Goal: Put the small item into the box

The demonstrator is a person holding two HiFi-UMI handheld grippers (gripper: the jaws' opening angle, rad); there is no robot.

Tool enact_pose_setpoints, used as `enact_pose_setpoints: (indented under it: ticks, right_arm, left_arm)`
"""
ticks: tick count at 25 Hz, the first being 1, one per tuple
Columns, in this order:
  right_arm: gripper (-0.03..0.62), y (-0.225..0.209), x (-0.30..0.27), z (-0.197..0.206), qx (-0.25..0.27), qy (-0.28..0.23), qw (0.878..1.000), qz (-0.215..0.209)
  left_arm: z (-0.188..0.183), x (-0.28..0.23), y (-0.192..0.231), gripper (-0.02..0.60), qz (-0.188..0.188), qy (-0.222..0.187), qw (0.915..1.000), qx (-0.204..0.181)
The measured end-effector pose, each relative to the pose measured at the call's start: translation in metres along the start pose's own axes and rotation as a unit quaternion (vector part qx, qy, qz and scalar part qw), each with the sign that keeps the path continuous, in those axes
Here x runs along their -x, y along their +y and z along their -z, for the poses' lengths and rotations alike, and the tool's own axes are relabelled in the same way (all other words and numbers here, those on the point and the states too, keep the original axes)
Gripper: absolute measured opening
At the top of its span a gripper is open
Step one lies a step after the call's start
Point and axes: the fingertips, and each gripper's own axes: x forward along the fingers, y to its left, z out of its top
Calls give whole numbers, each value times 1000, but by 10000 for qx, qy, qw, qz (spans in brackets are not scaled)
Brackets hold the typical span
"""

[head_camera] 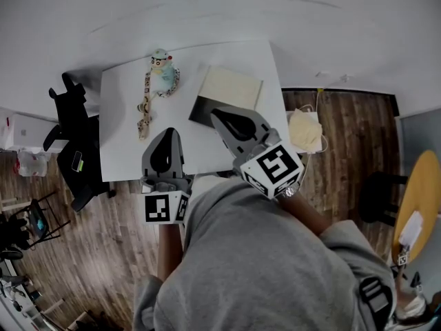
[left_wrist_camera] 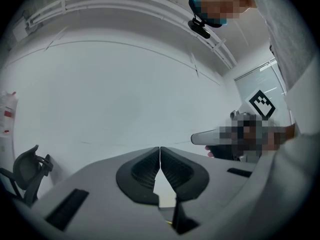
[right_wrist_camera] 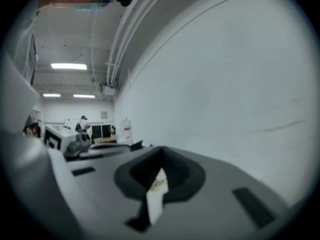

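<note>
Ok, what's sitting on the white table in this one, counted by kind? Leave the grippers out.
Toy figure: 1
Patterned strap: 1
Box: 1
Total: 3

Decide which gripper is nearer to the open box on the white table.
Right. In the head view the right gripper overlaps the near edge of the open box; the left gripper sits apart from it, by the front edge of the table.
</note>
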Motion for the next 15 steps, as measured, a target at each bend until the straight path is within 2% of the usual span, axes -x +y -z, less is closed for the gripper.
enact_pose_setpoints:
  ticks: [15]
  right_arm:
    - [32,1,-1,9,11,92,9999,-109]
  left_arm:
    - [5,-2,-5,35,13,28,10000,42]
